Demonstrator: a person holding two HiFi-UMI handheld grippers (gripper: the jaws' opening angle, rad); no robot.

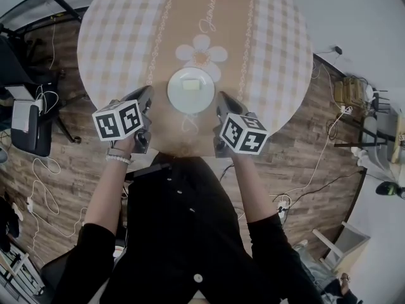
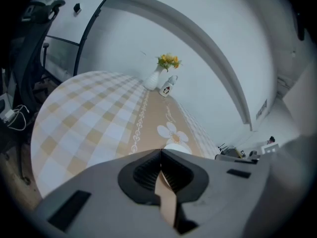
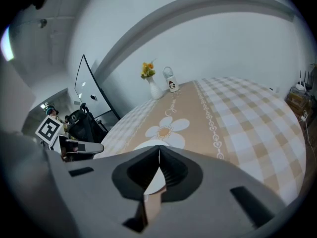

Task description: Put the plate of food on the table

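A white plate point(image 1: 190, 90) with a pale piece of food point(image 1: 191, 85) stands on the round checked table point(image 1: 114, 37), near its front edge, just below a printed flower. My left gripper point(image 1: 147, 97) sits left of the plate and my right gripper point(image 1: 223, 100) right of it, both apart from the rim. In the left gripper view the jaws point(image 2: 161, 150) meet at the tips with nothing between them, and the plate point(image 2: 177, 147) shows just beyond. The right gripper point(image 3: 159, 148) is likewise shut and empty, the plate point(image 3: 146, 146) peeking over it.
At the table's far side stand a white vase with yellow flowers point(image 2: 157, 76) and a small penguin bottle point(image 2: 167, 87). A black office chair point(image 1: 25, 122) and cables lie on the wooden floor at left. More gear and cables point(image 1: 354, 94) sit at right.
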